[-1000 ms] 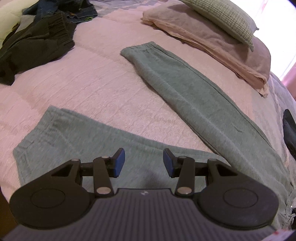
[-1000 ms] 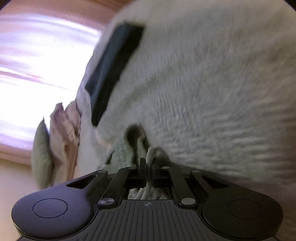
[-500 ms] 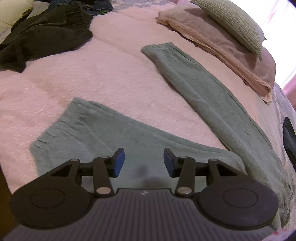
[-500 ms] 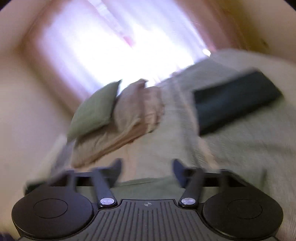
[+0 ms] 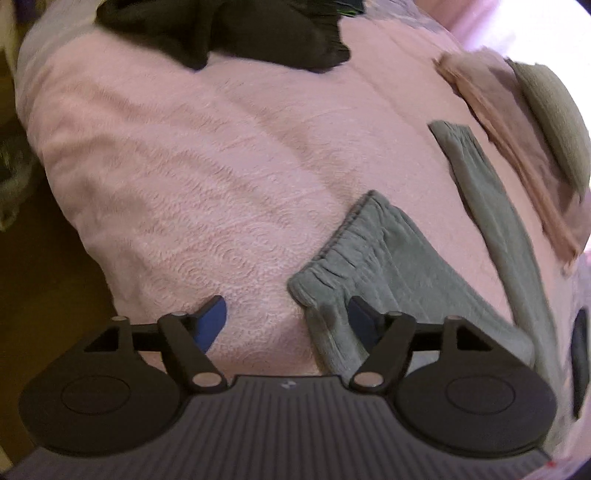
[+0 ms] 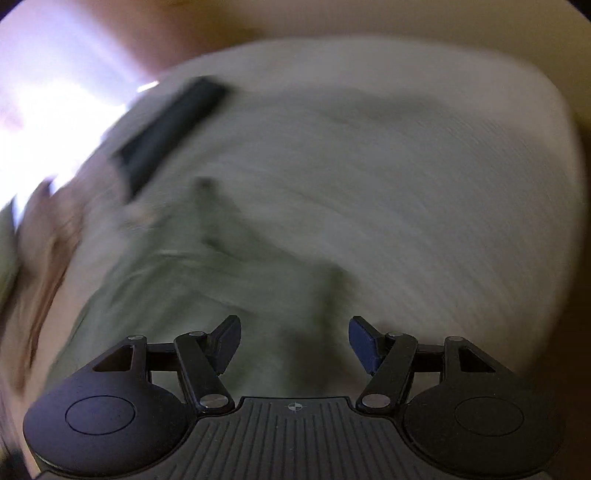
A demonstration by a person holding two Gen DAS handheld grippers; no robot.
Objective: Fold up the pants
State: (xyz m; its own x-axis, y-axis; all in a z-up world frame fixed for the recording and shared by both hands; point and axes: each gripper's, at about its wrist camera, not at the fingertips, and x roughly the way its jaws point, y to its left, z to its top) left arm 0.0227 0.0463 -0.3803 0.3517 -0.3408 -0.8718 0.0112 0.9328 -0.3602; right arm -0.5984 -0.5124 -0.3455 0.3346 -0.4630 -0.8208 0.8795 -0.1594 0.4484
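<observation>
Pants (image 5: pixel 402 273) lie just ahead of my left tool (image 5: pixel 288 321), its jaws opening, nothing pinched, waistband by the right pad. My right tool (image 6: pixel 295 341) gapes empty over them. Farther: bed (image 5: pixel 184 166), pillows (image 5: pixel 524 147).

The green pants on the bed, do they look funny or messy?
A bit. The green pants lie on the pink bedspread with their two legs spread wide apart in a V instead of together. The nearer cuff is bunched. A heap of dark clothes sits crumpled at the far edge.
</observation>
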